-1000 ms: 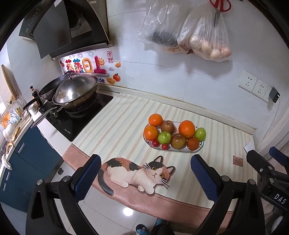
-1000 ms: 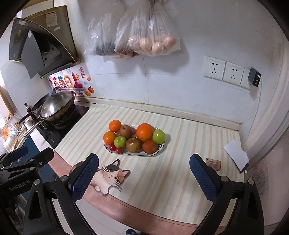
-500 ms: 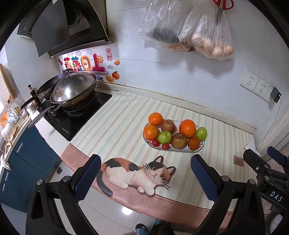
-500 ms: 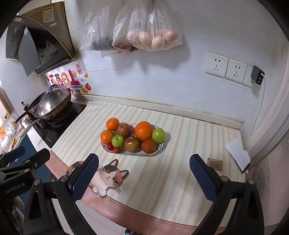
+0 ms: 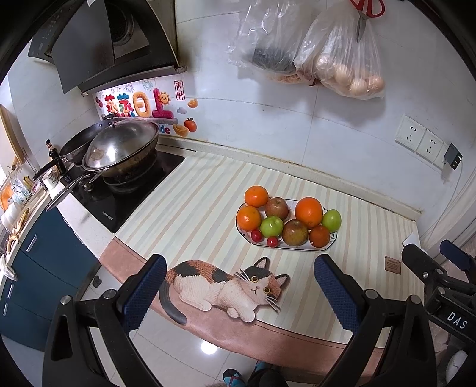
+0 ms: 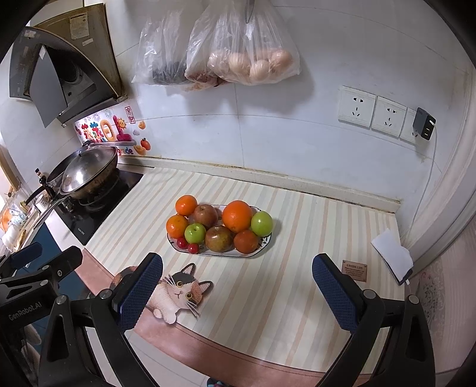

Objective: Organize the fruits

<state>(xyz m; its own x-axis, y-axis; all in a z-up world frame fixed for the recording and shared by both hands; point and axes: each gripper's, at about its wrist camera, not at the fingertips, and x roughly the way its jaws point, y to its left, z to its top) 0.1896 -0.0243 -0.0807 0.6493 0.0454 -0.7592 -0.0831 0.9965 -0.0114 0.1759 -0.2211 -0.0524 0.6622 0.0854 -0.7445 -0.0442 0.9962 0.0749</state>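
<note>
Both grippers nearer; only left wrist shows scissors [image 5: 367, 12]

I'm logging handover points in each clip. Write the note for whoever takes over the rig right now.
Left tool: open, empty, hovering over the near counter edge.
Right tool: open, empty, also back from the fruit.
All the fruit sits on the plate mid-counter: oranges, including the large orange, apples such as the green apple, and two cherry tomatoes at the plate's near left edge.
Done: nothing visibly sorted; no fruit is off the plate.
Left: the whole job. No second container is in view.
</note>
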